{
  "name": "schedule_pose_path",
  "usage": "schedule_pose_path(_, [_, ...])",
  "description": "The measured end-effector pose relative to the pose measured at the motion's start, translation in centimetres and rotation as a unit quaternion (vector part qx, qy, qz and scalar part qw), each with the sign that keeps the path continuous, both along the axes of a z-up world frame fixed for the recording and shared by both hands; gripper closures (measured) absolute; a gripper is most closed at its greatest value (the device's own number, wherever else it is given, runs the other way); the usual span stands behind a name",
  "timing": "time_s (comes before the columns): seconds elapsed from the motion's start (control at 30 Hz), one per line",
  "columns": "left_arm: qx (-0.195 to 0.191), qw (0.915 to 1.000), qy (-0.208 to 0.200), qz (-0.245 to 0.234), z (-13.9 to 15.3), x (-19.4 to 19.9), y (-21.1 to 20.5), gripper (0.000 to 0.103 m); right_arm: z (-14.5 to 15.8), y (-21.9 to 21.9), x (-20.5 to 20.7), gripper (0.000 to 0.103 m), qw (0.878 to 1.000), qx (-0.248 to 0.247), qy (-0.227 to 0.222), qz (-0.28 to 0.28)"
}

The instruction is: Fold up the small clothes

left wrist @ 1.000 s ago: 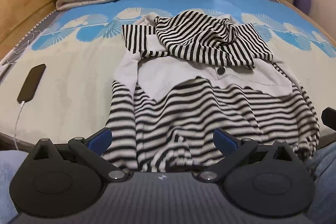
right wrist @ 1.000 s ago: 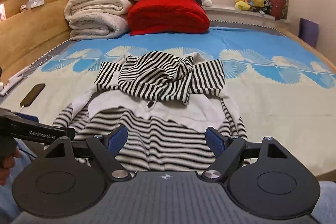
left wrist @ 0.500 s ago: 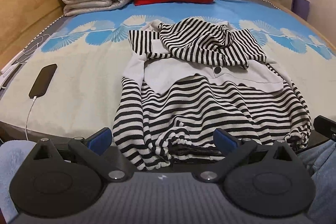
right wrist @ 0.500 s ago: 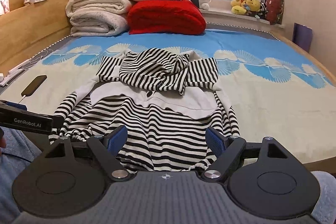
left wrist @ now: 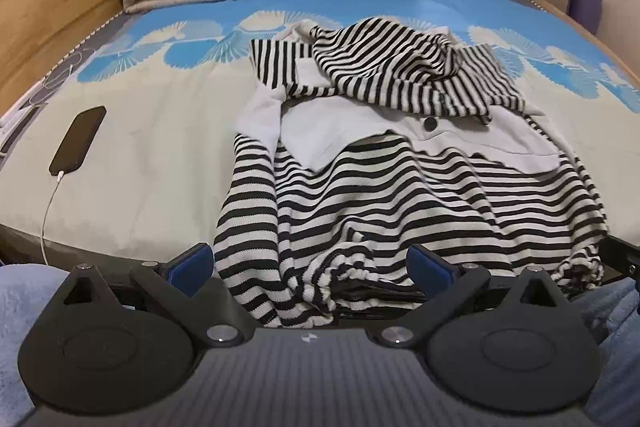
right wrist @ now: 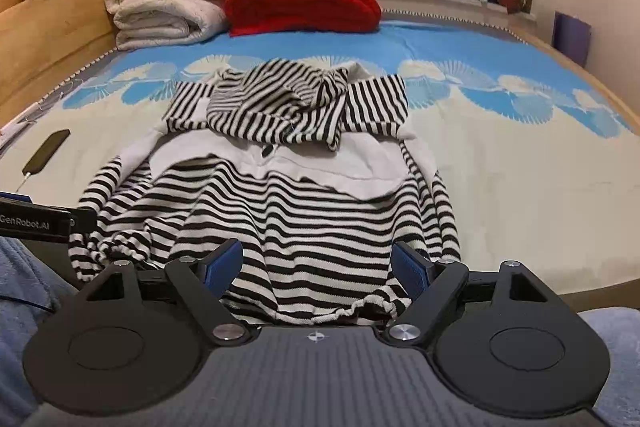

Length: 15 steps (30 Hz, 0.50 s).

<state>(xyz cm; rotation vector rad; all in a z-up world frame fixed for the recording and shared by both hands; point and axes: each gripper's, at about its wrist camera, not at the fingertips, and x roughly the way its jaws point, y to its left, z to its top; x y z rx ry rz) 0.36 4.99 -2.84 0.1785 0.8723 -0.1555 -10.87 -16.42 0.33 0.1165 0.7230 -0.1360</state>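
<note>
On my left gripper [right wrist: 36, 223], "GenRobot.AI" reads clearly; both it and my right gripper [right wrist: 318, 263] gape wide over the striped hoodie [right wrist: 304, 211].

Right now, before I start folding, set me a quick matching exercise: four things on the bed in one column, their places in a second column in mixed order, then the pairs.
Things:
1. black-and-white striped hooded garment
2. black phone on a white cable
3. red folded blanket
4. cream rolled blankets

Places:
A. far end, against the wooden side board
B. near edge, spread flat
C. left of the garment, on the pale sheet
D. far end, right of the cream rolls

Pairs: 1-B, 2-C, 3-D, 4-A
</note>
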Motion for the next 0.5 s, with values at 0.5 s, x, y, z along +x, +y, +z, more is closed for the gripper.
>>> schedule_pose_path(0.5, [0.070,0.9974,-0.001,0.017,-5.9,6.4,2.5,0.000,-4.9,-9.7,5.5,0.020,0.986,0.125,0.064,-0.085])
